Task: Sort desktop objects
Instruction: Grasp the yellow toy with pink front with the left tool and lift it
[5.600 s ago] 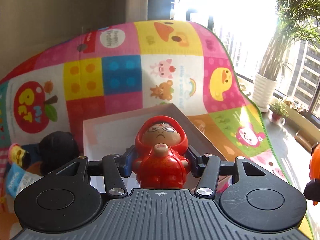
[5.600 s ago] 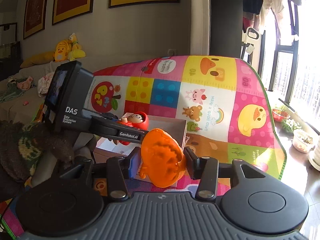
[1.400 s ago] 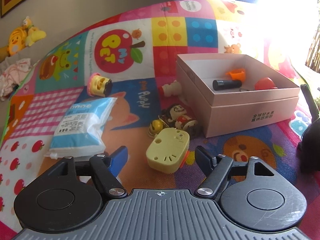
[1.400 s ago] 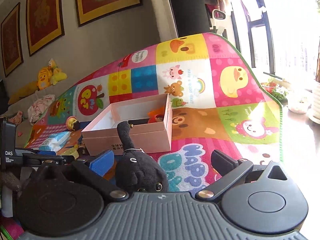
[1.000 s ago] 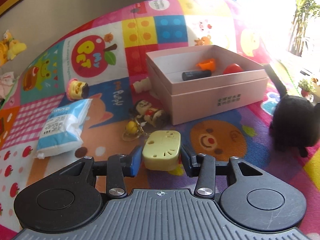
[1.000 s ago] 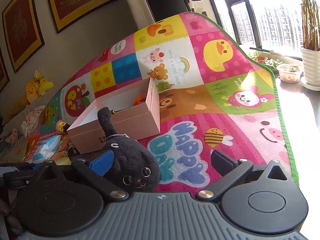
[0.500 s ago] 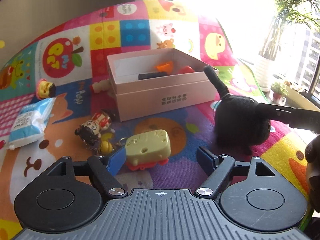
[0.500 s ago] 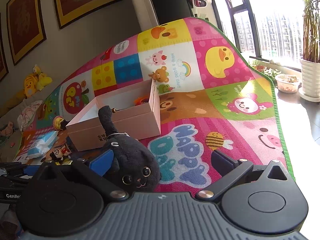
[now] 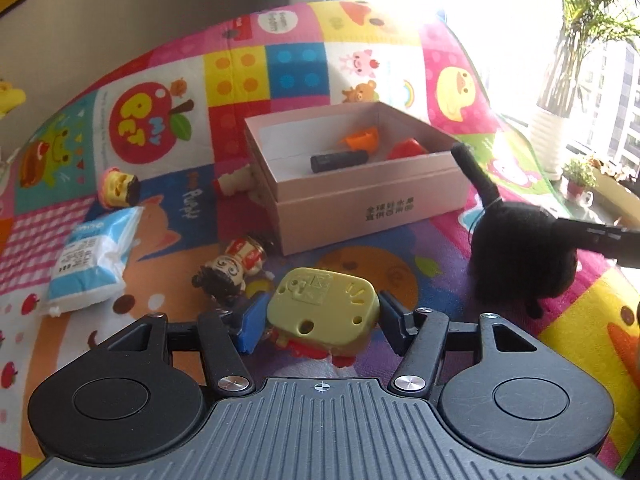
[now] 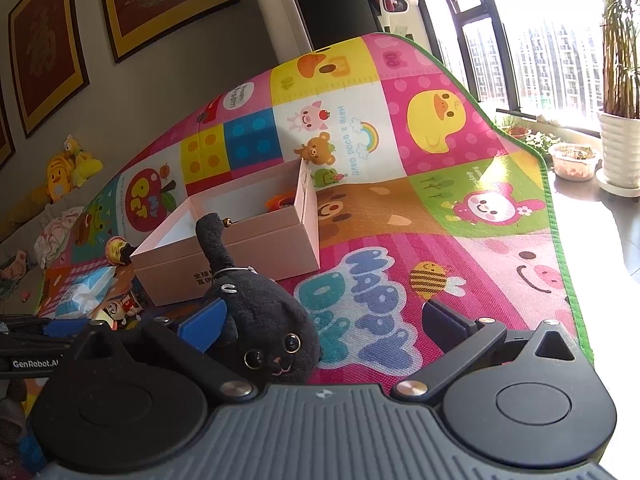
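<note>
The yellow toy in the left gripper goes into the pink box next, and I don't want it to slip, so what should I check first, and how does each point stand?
1. Yellow toy sits between the left gripper fingers: ok.
2. Grip settled: not ok; the jaws are closing now, and firm pad contact cannot be told.
3. Pink box is open on top: ok.
4. Free floor inside, beside the black tube and orange piece: ok.
5. Path to the box: cannot tell; the doll figure lies close on the left.
6. Right gripper is apart, open around the black cat plush: ok.
</note>
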